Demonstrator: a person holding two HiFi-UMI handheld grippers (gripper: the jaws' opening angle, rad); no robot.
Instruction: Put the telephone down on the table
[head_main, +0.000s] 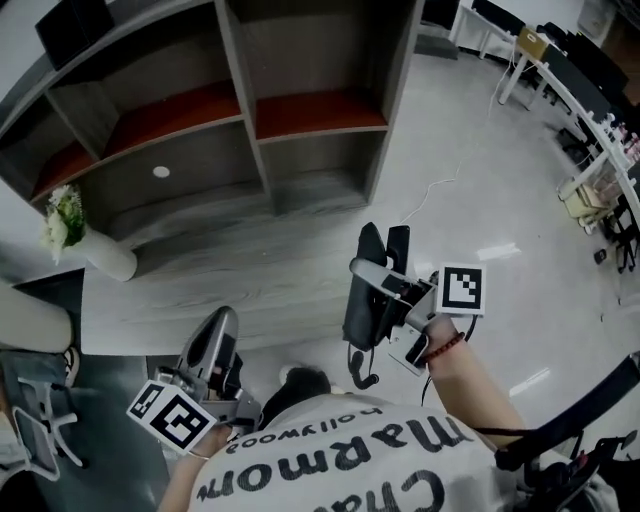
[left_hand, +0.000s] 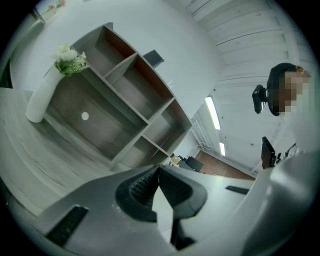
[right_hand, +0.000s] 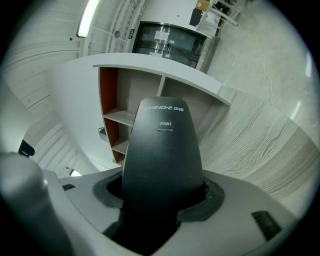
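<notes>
Telephone handset (right_hand: 162, 150), matte black, tapered, printed CHINO-E A061, grasped in right claw (right_hand: 162, 194). Left claw (left_hand: 157, 174) clenched, empty. White vase (head_main: 108, 258), far left on tabletop (head_main: 250, 290), holds white flowers (head_main: 62, 215).

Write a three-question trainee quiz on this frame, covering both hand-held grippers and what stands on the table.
1. True or false: the left hand-held gripper has its jaws together with nothing between them.
2. What is the right hand-held gripper closed on? A) a mug B) a black telephone handset C) a book
3. Fill in: the white vase of flowers stands on the ___, near the shelf unit.

Key: 1 true. 2 B. 3 table.
</notes>
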